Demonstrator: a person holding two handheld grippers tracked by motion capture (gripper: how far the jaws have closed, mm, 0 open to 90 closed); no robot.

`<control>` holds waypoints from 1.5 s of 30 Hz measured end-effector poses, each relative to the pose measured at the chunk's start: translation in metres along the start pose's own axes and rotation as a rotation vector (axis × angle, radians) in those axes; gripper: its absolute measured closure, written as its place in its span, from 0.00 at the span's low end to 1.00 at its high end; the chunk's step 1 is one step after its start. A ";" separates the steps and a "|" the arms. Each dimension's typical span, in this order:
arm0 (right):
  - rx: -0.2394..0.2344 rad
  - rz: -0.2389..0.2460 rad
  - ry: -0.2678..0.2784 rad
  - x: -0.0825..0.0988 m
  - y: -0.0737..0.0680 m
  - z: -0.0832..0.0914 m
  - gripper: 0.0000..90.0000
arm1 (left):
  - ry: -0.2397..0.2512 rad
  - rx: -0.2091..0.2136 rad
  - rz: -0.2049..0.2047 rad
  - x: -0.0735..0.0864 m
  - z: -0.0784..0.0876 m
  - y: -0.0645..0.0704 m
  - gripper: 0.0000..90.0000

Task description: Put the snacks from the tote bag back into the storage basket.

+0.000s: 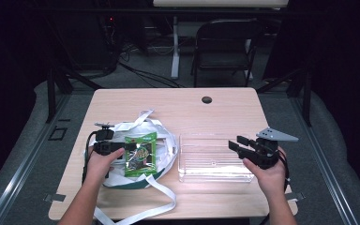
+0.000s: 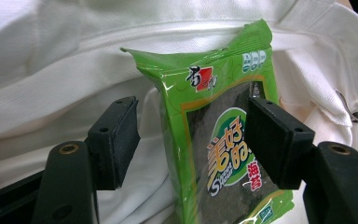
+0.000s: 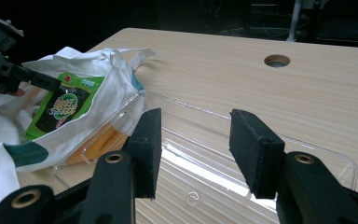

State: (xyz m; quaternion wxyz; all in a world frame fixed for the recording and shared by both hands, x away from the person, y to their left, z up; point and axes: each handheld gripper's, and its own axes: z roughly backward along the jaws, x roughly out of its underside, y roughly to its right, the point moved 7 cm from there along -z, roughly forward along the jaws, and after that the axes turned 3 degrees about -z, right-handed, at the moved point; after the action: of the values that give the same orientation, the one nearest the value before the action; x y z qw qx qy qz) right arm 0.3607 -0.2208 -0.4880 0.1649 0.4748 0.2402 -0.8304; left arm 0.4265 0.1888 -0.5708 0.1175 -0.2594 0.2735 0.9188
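Note:
A green seaweed snack packet (image 1: 140,153) (image 2: 214,116) lies on a white cloth bag (image 1: 166,140) (image 2: 51,60) on the left half of the wooden table. My left gripper (image 1: 124,147) (image 2: 196,140) reaches in from the packet's left. It is open, with the packet standing between its jaws: the left pad is clear of the packet and the right pad lies at its edge. My right gripper (image 1: 239,143) (image 3: 196,149) is open with nothing between its jaws, held over the right end of a clear plastic tray (image 1: 211,159) (image 3: 307,154). The right gripper view also has the packet (image 3: 67,105) on the bag (image 3: 116,84).
The bag's long white straps (image 1: 159,206) trail toward the table's front edge. A round cable hole (image 1: 206,100) (image 3: 277,60) sits near the far edge. Behind the table stand a dark folding chair (image 1: 225,44) and a white desk leg (image 1: 175,47).

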 end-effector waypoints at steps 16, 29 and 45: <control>-0.001 -0.002 -0.002 0.000 0.000 -0.002 0.60 | -0.060 0.080 -0.012 -0.001 -0.027 0.002 0.43; -0.001 -0.001 0.001 0.001 0.000 -0.001 0.60 | -0.039 0.134 -0.033 -0.002 -0.022 0.004 0.59; -0.004 -0.009 0.008 0.000 0.002 0.000 0.59 | 0.009 0.198 -0.082 -0.001 -0.001 0.014 0.75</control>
State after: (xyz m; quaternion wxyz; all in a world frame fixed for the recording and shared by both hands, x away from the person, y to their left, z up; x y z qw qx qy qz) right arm 0.3612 -0.2223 -0.4881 0.1613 0.4767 0.2445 -0.8289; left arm 0.4224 0.1764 -0.5645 0.1789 -0.2619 0.3524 0.8804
